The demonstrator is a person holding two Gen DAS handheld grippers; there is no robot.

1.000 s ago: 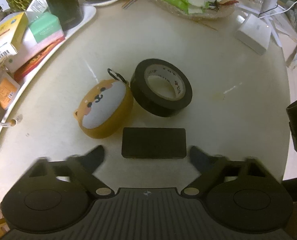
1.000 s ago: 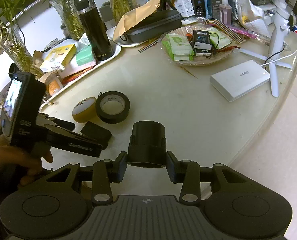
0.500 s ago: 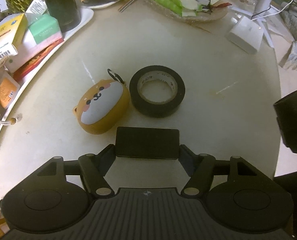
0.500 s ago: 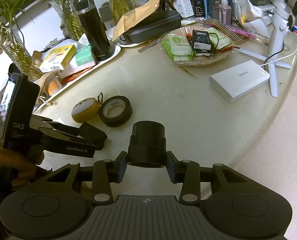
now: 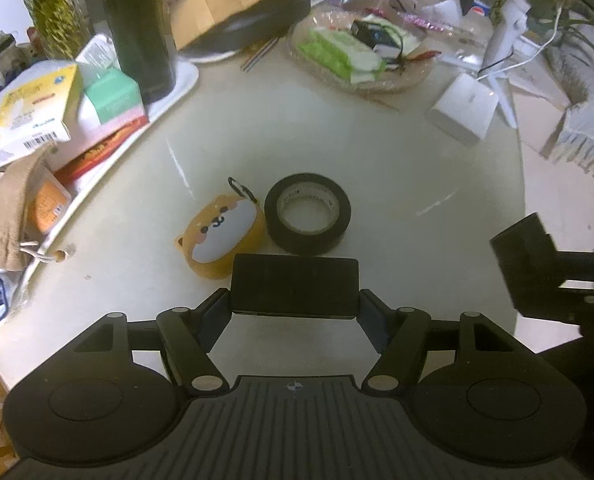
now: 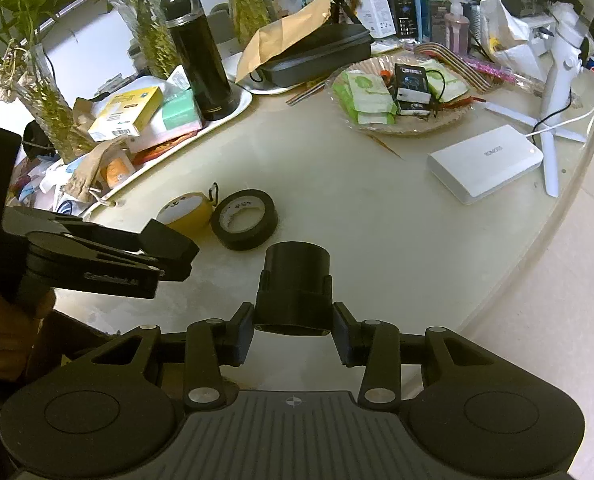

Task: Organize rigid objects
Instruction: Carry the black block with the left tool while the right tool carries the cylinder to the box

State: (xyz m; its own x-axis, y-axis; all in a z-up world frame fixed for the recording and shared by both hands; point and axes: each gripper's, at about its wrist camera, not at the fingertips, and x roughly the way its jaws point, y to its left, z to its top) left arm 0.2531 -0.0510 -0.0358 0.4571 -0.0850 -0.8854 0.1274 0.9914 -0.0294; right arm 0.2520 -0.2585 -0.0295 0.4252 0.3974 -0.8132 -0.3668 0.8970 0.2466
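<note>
In the left wrist view my left gripper (image 5: pixel 295 307) is shut on a flat black rectangular block (image 5: pixel 295 284), held by its short ends a little above the round pale table (image 5: pixel 377 184). Just beyond it lie an orange dog-face case (image 5: pixel 221 234) and a black tape roll (image 5: pixel 307 212), side by side. In the right wrist view my right gripper (image 6: pixel 294 333) is shut on a black cylindrical part (image 6: pixel 295 280), held over the table's near edge. The left gripper (image 6: pixel 165 258) with the block (image 6: pixel 169 246) shows at the left there, near the tape roll (image 6: pixel 244 224).
A white tray (image 6: pixel 241 108) at the left holds boxes and a black flask (image 6: pixel 199 60). A woven plate (image 6: pixel 401 128) of packets stands at the back. A white power bank (image 6: pixel 485 162) lies right, by the table edge. A hand (image 6: pixel 5 340) grips the left tool.
My left gripper's fingers closed onto the black block and lifted it off the table, away from the case and tape. The right gripper kept still with its cylinder.
</note>
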